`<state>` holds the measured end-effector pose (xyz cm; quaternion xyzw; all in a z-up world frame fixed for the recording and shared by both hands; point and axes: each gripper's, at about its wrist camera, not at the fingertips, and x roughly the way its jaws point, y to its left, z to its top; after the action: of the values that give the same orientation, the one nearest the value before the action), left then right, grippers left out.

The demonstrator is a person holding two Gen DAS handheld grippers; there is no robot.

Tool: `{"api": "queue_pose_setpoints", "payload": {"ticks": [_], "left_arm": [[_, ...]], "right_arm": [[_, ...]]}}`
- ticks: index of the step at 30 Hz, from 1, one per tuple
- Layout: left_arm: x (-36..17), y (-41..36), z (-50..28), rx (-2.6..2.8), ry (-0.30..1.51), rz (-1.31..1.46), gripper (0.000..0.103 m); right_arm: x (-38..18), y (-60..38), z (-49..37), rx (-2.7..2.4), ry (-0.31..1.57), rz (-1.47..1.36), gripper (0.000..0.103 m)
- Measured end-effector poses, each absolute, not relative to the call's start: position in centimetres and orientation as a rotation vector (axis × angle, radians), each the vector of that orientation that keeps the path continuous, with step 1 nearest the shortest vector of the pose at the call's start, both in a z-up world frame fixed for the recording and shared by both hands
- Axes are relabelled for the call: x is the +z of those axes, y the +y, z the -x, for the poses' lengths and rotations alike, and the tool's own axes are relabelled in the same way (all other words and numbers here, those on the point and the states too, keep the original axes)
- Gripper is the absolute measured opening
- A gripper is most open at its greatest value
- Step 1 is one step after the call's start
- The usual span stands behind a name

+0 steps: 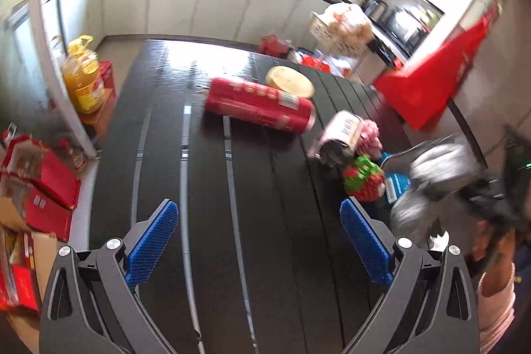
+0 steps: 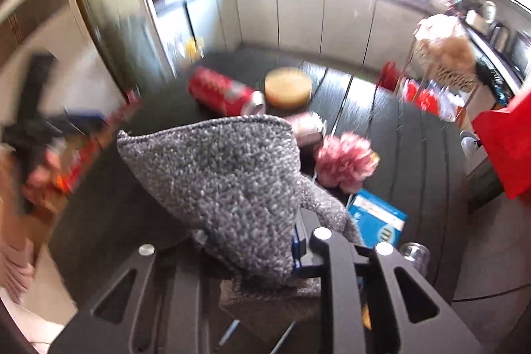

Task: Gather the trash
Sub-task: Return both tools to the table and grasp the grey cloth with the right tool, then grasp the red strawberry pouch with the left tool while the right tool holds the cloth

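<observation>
Dark table (image 1: 252, 221), left tool (image 1: 259, 241) wide and empty, right tool (image 2: 265, 251) clamping grey cloth (image 2: 225, 181)

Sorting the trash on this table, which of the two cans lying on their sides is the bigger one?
The long red can, lying beside the round tan lid. The pink can, next to the pink pom-pom, is shorter.

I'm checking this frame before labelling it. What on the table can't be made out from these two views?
- Right wrist view: the grey cloth held in the right gripper hides the gripper's left finger and the table behind it.
- Left wrist view: the blue box is mostly covered by the blurred cloth.
- Both views: print on the red can is smeared by blur.
- Right wrist view: the glass jar is partly hidden behind the gripper frame.
</observation>
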<state>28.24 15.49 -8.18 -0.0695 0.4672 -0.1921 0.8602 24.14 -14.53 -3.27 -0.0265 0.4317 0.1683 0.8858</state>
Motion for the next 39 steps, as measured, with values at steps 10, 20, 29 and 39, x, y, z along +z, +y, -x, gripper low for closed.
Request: {"api": "queue_pose_setpoints", "payload": {"ticks": [10,20,29,39], "left_arm": [[-10.8,3.5,-31.1,-0.553,1.123,0.085,0.095],[-15.8,-5.8,-35.5,-0.344,1.336,0.164,0.093],[-18.0,-8.4,-36.2,-0.203,1.352,0.02,0.062],[-9.8,-10.9,-26.4,-0.555,1.223,0.042,0.06]], "right_arm": [[7.5,-23.3,-7.7,0.214,0.593,-0.193,0.026],[7.2,-31.9,4.0,0.021,0.534,-0.314,0.03],[3.8,-37.7,7.4,-0.041,0.528,-0.378,0.032],[2.9,-40.0,12.4,-0.135,0.528,-0.411,0.033]]}}
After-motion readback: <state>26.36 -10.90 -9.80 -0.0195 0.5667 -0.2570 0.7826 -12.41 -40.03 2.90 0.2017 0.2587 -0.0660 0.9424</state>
